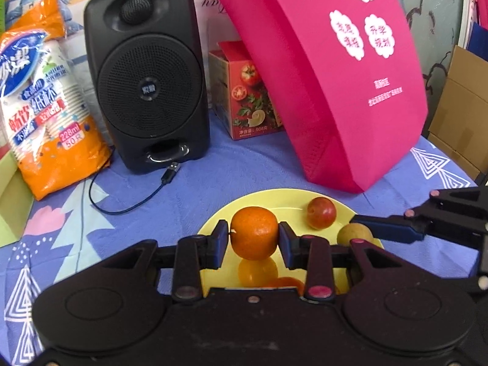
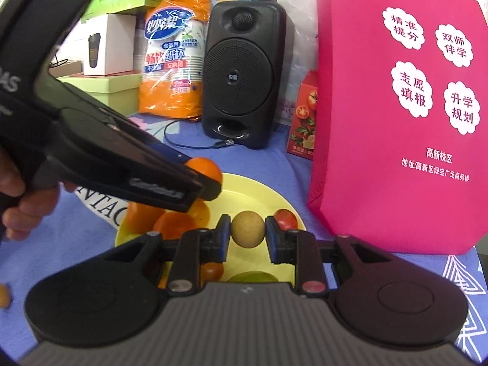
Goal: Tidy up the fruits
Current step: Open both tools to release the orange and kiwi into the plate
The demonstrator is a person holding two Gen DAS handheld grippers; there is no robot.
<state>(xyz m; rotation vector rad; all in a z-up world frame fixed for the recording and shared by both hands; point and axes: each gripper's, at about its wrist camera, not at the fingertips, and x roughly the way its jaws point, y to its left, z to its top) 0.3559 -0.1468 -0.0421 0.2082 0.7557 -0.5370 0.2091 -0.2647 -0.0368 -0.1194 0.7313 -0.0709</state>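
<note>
My left gripper (image 1: 253, 238) is shut on an orange (image 1: 254, 232) and holds it just above a yellow plate (image 1: 286, 204). My right gripper (image 2: 247, 230) is shut on a small tan round fruit (image 2: 247, 228) over the same plate (image 2: 253, 192). In the left wrist view the right gripper reaches in from the right with the tan fruit (image 1: 353, 234) at its tips. A red plum-like fruit (image 1: 321, 213) lies on the plate's far side; it also shows in the right wrist view (image 2: 286, 219). More oranges (image 2: 174, 224), a small red fruit (image 2: 212, 270) and a green fruit (image 2: 254, 277) lie on the plate.
A black speaker (image 1: 146, 73) with a loose USB cable (image 1: 170, 172) stands behind the plate. A pink bag (image 1: 335, 76) leans at right, a tomato carton (image 1: 244, 97) behind it. A pack of paper cups (image 1: 45, 100) stands at left. A small orange fruit (image 2: 3, 296) lies on the cloth at far left.
</note>
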